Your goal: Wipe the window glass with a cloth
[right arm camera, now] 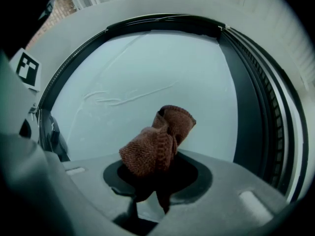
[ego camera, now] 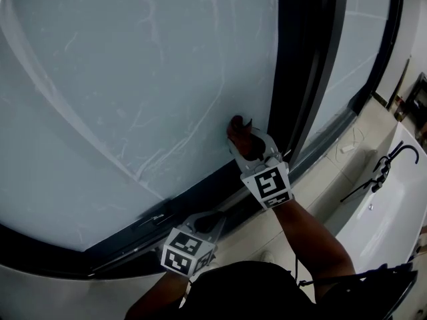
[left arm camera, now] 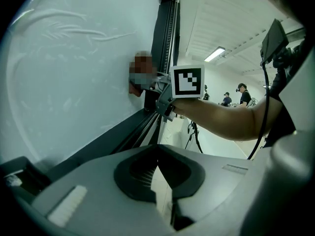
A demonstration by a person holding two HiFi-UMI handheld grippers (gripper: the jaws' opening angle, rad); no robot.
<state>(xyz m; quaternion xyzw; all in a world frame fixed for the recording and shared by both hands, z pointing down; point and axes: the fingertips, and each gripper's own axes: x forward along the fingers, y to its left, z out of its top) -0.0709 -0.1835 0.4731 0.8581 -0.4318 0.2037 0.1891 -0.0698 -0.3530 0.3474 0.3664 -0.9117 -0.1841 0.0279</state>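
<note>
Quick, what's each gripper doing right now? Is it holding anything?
Left gripper: jaws shut, nothing between them.
Right gripper: jaws shut on the brown cloth.

**Rust-brown cloth bunched low on the pane**

I see the cloth as a rust-brown knitted piece, bunched into a lumpy wad. Its lower end is pinched in the right tongs, and its free folds stand up toward the window glass. In the head view it sits low on the pane, just beside the dark frame upright. It looks pressed to the glass, though I can't confirm contact. The glass is pale and milky, streaked with thin curved smear lines.
</note>
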